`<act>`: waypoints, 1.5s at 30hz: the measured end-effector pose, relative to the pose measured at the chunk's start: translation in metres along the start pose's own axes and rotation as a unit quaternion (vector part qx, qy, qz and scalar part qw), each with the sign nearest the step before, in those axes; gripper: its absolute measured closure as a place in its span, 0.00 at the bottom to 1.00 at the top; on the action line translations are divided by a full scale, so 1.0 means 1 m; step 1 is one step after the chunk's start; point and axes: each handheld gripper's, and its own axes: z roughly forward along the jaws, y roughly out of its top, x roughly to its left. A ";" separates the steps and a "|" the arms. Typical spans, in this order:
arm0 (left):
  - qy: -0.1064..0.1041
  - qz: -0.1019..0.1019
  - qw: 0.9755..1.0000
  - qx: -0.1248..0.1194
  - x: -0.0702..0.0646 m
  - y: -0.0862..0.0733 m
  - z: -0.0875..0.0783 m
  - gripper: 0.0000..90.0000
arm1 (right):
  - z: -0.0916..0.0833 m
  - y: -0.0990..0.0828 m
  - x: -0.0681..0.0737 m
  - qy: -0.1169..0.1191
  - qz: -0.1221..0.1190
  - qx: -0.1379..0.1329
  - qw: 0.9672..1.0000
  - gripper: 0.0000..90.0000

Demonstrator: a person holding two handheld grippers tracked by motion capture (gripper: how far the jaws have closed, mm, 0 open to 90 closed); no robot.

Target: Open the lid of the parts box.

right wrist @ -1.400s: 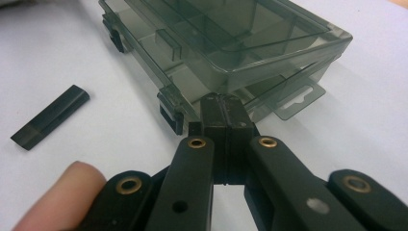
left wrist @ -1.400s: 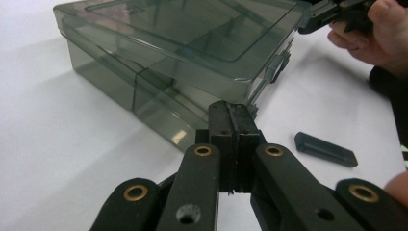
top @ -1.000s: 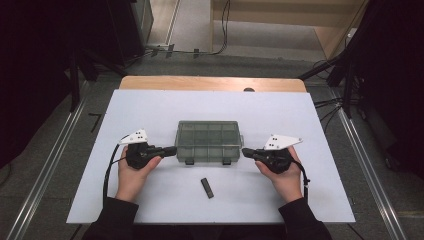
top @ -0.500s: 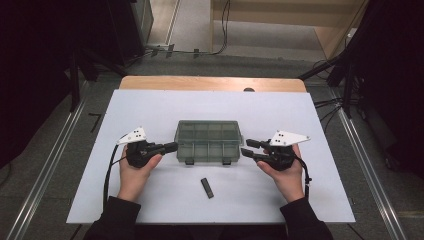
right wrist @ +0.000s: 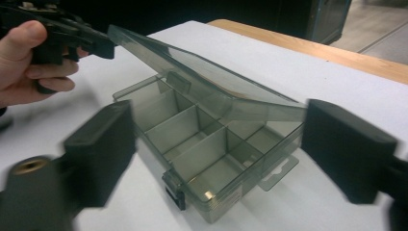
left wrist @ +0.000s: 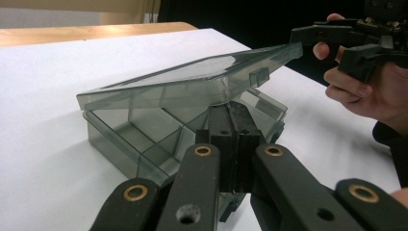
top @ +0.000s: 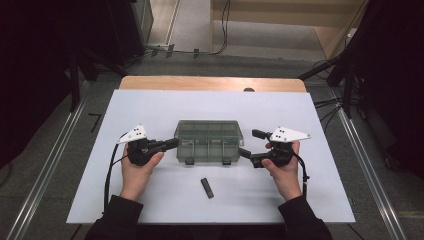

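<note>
Your left claw (top: 172,143) is closed at the box (top: 208,141); your right claw (top: 252,144) has just been opening, jaws apart beside it.

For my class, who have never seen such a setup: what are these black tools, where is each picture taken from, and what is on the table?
A person holds a hand tool with two black jaws in each hand. One picture looks down from above the table; the other two come from cameras riding on each tool.

On the white table stands a clear compartment box, its lid propped partly open. A small black stick lies in front of it.

The left gripper is shut, its tip under the lid's edge. The right gripper has just been opening; its jaws stand wide beside the box, holding nothing.
</note>
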 end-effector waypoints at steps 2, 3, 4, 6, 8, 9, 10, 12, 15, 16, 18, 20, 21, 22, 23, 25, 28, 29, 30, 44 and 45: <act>0.000 -0.002 1.000 -0.004 0.000 0.001 0.000 1.00 | 0.002 0.001 0.000 -0.004 0.001 0.002 1.000 0.00; 0.000 -0.002 1.000 -0.005 0.000 0.001 0.001 1.00 | 0.003 0.001 -0.001 -0.005 0.004 0.004 1.000 0.00; 0.001 -0.002 1.000 -0.007 0.000 0.001 0.001 1.00 | 0.004 0.001 -0.001 -0.006 0.005 0.004 1.000 0.00; 0.002 -0.002 1.000 -0.007 0.000 0.002 0.002 1.00 | 0.005 0.001 -0.002 -0.005 0.006 0.004 1.000 0.00; 0.003 0.000 1.000 -0.009 0.000 0.003 0.002 1.00 | 0.006 0.001 -0.002 -0.009 0.006 0.003 1.000 0.00; 0.006 0.002 1.000 -0.010 0.000 0.003 0.003 1.00 | 0.007 0.001 -0.003 -0.012 0.005 0.000 1.000 0.00; 0.007 0.001 1.000 -0.012 -0.001 0.004 0.003 1.00 | 0.007 0.001 -0.003 -0.012 0.005 0.000 1.000 0.00; 0.014 0.000 1.000 -0.015 -0.002 0.005 0.004 1.00 | 0.009 0.001 -0.004 -0.022 0.008 -0.001 1.000 0.00; 0.020 0.002 1.000 -0.019 -0.002 0.007 0.006 1.00 | 0.014 0.001 -0.003 -0.058 0.010 0.005 0.998 0.00; 0.022 0.002 1.000 -0.019 -0.002 0.007 0.006 1.00 | 0.016 0.001 -0.003 -0.065 0.011 0.005 0.998 0.05; 0.023 0.002 0.999 -0.022 -0.002 0.007 0.007 1.00 | 0.019 0.001 -0.003 -0.081 0.013 0.008 0.997 0.10; 0.025 0.001 0.999 -0.025 -0.002 0.007 0.008 1.00 | 0.023 0.000 -0.003 -0.093 0.012 0.010 0.996 0.18; 0.026 0.002 0.999 -0.027 -0.002 0.008 0.008 1.00 | 0.025 0.000 -0.002 -0.095 0.012 0.011 0.995 0.23; 0.026 0.002 0.999 -0.028 -0.002 0.008 0.008 1.00 | 0.027 -0.001 -0.001 -0.097 0.010 0.010 0.995 0.26; 0.026 0.002 0.999 -0.030 -0.002 0.008 0.007 1.00 | 0.029 -0.001 0.000 -0.098 0.005 0.009 0.995 0.28; 0.026 0.002 0.999 -0.036 -0.002 0.009 0.006 1.00 | 0.031 0.000 0.002 -0.108 -0.002 0.006 0.994 0.34; 0.028 0.004 0.999 -0.043 -0.003 0.011 0.004 1.00 | 0.030 0.003 -0.001 -0.102 -0.004 -0.006 0.995 0.47; 0.028 0.002 0.999 -0.044 -0.004 0.011 0.004 1.00 | 0.029 0.005 -0.002 -0.103 -0.009 -0.010 0.995 0.54; 0.029 0.002 0.999 -0.046 -0.004 0.012 0.003 1.00 | 0.029 0.005 -0.002 -0.103 -0.009 -0.010 0.995 0.54; 0.057 0.010 0.997 -0.050 -0.008 0.015 -0.008 0.84 | 0.026 0.014 -0.003 -0.096 -0.017 -0.035 0.995 0.77; 0.056 0.011 0.997 -0.049 -0.008 0.015 -0.009 0.82 | 0.025 0.014 -0.005 -0.095 -0.015 -0.037 0.995 0.77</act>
